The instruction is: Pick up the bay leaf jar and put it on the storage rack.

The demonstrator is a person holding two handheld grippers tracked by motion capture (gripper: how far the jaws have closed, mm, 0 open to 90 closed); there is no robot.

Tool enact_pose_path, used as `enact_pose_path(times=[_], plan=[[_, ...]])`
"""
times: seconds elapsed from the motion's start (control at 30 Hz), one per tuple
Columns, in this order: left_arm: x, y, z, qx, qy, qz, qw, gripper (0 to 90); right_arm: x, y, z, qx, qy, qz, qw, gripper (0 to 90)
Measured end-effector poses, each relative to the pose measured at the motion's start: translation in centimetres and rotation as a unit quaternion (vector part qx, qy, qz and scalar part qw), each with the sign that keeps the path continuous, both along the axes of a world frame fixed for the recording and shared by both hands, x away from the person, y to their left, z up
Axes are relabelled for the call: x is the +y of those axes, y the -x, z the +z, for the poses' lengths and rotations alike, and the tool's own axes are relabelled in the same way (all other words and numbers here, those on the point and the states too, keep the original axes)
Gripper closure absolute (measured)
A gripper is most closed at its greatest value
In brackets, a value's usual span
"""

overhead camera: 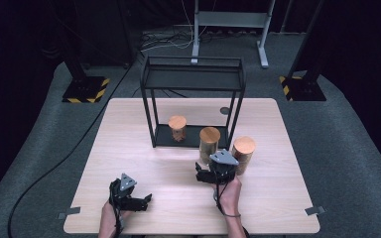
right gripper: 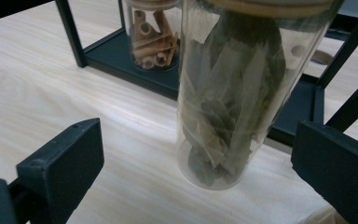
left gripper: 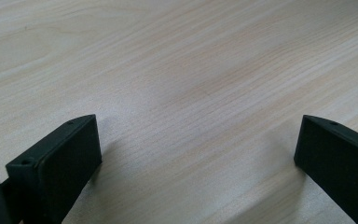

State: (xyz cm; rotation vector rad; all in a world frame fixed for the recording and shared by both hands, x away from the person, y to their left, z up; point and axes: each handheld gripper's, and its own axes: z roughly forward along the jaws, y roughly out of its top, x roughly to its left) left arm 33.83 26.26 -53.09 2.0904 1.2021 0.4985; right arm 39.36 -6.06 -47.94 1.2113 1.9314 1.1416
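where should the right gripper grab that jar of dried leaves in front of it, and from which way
Grip the leaf jar on its straight glass wall around mid-height, below the wooden lid. It stands upright and round on the table, so come in level from the person's side, where the right gripper is already open and lined up.

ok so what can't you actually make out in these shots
- Right jar, high view: its contents are too small to tell, and the right gripper covers its lower part.
- Jar of dried leaves, right gripper view: its lid is cut off by the top edge.
- Jar of cinnamon sticks, right gripper view: its top is cut off too.
- Small dark round thing on the table, high view: too small to identify.
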Motion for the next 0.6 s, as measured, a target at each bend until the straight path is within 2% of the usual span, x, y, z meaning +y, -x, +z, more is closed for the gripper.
enact_pose_path(times=[0.13,0.2,0.3,0.6], plan=[[0.0,0.0,0.0,0.000,0.001,-0.001,1.0000,0.0,0.6,-0.4,0.1,-0.009,0.010,-0.019,0.9997,1.8],[0.0,0.0,0.0,-0.001,0.002,-0.003,1.0000,0.0,1.1,-0.5,0.2,-0.017,0.028,-0.026,0.9991,1.6],[0.0,0.0,0.0,-0.001,0.002,-0.003,1.0000,0.0,1.6,-1.0,0.1,-0.021,0.040,-0.033,0.9985,1.6],[0.0,0.0,0.0,-0.001,0.002,-0.003,1.0000,0.0,2.3,-2.3,0.3,-0.023,0.043,-0.057,0.9972,0.5]])
